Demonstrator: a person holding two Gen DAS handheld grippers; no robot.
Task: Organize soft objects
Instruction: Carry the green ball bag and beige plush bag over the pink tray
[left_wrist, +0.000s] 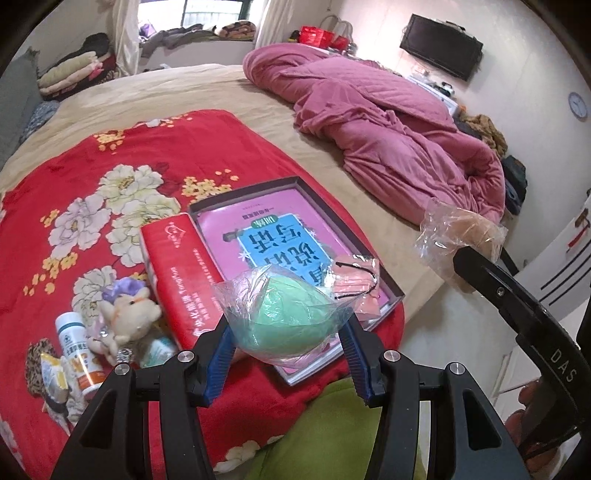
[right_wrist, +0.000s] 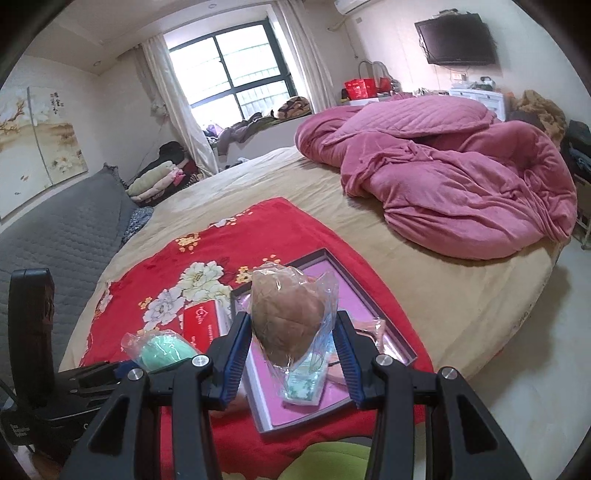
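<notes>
Bedroom light falls on a wide bed with a tan sheet, and across its near end lies a red floral blanket. On that blanket, at the centre of the left wrist view, sits a shallow dark tray holding a pink booklet and a wrapped pink mask; a red box lies just beside the tray at 9 o'clock. Farther toward 8 o'clock are a small plush toy and a white bottle. At 1 o'clock, well apart, a pink quilt is heaped; beyond it come a window at 12 and a wall television.

Lime-green fabric is cut off by the lower frame edge, and what it belongs to cannot be told. Print on the bottle is too small to read.

Moderately parted, the left gripper clamps a green sponge in clear wrap above the tray's near corner. With a similar gap, the right gripper grips a brown sponge in clear wrap, held over the tray; its wrap's tail touches a patterned packet in the tray.
</notes>
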